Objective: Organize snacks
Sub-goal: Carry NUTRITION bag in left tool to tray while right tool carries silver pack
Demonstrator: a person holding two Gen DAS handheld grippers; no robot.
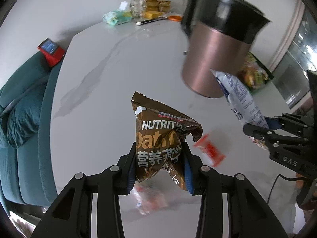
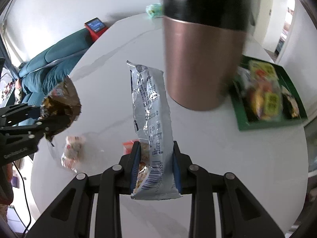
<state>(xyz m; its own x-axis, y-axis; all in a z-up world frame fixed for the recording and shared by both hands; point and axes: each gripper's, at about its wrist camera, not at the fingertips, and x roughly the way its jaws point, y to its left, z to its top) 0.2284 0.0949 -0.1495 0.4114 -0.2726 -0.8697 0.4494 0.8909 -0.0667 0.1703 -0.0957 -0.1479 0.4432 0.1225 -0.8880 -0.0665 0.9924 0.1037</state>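
My left gripper (image 1: 159, 158) is shut on a brown oatmeal packet (image 1: 158, 136) and holds it above the white table (image 1: 118, 69). It also shows at the left of the right wrist view (image 2: 59, 101). My right gripper (image 2: 155, 164) is shut on a silver snack packet (image 2: 149, 115), also held above the table, seen at the right of the left wrist view (image 1: 237, 99). A green tray (image 2: 267, 124) holding several colourful snacks lies at the right, behind a copper and black canister (image 2: 202, 59).
An orange-red packet (image 1: 210, 150) and a clear wrapped snack (image 2: 72, 152) lie on the table below the grippers. At the far edge are a green bag (image 1: 116, 16), gold tins (image 1: 151, 2) and scissors (image 1: 172, 17). A teal sofa (image 1: 23, 103) borders the left.
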